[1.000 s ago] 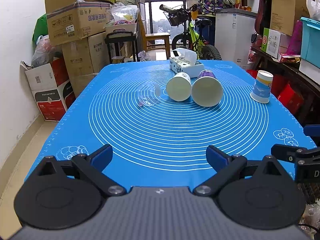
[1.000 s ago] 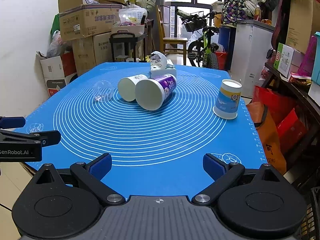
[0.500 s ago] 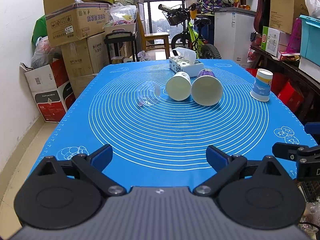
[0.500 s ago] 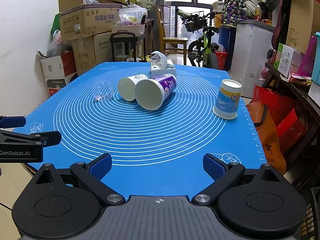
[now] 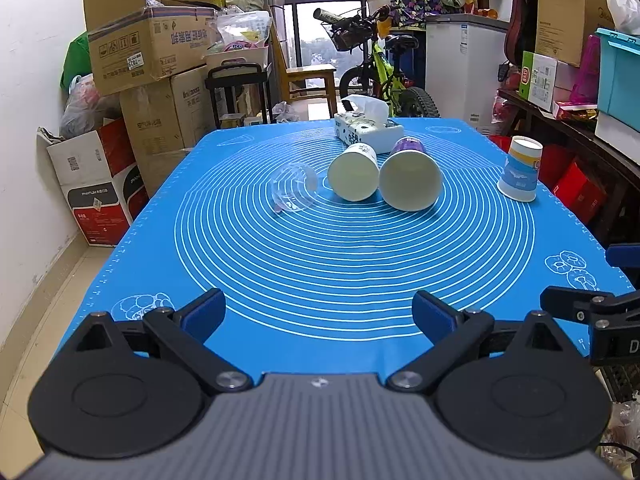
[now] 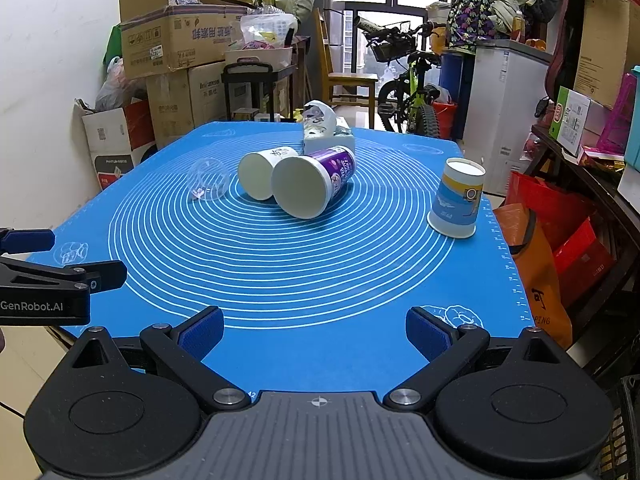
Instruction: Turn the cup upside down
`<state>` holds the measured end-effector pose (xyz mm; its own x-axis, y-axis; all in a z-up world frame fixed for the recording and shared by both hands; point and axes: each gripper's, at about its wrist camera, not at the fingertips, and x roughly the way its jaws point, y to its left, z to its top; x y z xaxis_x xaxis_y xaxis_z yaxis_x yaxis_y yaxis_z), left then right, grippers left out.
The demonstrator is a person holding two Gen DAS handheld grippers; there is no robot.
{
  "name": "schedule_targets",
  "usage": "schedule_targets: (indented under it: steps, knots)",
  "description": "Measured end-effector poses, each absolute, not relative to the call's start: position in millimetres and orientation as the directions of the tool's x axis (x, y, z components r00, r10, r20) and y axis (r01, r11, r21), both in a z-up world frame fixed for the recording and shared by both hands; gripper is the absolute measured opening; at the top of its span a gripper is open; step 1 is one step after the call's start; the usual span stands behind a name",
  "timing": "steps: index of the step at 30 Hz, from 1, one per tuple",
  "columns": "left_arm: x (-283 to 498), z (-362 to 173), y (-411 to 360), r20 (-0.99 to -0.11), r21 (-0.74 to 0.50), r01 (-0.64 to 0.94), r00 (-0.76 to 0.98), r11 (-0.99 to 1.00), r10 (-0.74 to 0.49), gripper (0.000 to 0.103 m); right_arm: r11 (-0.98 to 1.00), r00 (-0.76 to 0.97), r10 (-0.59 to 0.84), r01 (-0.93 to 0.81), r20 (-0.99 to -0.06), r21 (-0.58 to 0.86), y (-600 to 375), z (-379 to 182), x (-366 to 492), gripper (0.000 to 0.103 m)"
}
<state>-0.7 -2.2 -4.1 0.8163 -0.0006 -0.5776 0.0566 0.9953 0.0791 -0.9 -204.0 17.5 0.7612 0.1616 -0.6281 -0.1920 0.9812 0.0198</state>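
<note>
**Lead:** Both tongs, your left tongs (image 5: pixel 318 312) and your right tongs (image 6: pixel 316 330), stand spread wide over the near edge of the tabletop (image 5: pixel 340 264), holding nothing and touching nothing. The cups are well apart from them, farther up the blue mat.

**Operator:** Which cup do you want turned?

**Lead:** Your call, as I read it. One blue-and-yellow cup (image 6: pixel 456 200) near the right edge already stands mouth down, so leave it alone. Three lie on their sides near the middle: a clear plastic cup (image 5: pixel 294 192), a white cup (image 5: pixel 354 178) and a purple cup (image 6: pixel 314 188). The white and purple ones touch each other, with the tissue box (image 5: pixel 366 130) just behind them.

**Operator:** So the purple one, with the right tongs?

**Lead:** That looks the handiest to me. Come in across its side wall, not the open mouth, and close gently, because paper walls probably crush. Lift it free of the white cup before you rotate, or you may roll its neighbour. Then tip the mouth down and set the rim flat on the mat before you let go.

**Operator:** And the clear one?

**Lead:** It likely slips and buckles, so squeeze it even more lightly.
</note>
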Motion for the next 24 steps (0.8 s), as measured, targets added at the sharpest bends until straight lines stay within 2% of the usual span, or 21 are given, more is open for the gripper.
schedule_targets:
  steps: [24]
  knots:
    - [1.3, -3.7, -5.9, -0.583, 0.083, 0.059, 0.813, 0.995, 0.000, 0.099, 0.981, 0.752, 0.163, -0.191, -0.639, 0.027, -202.4, 15.3, 2.9, 0.097]
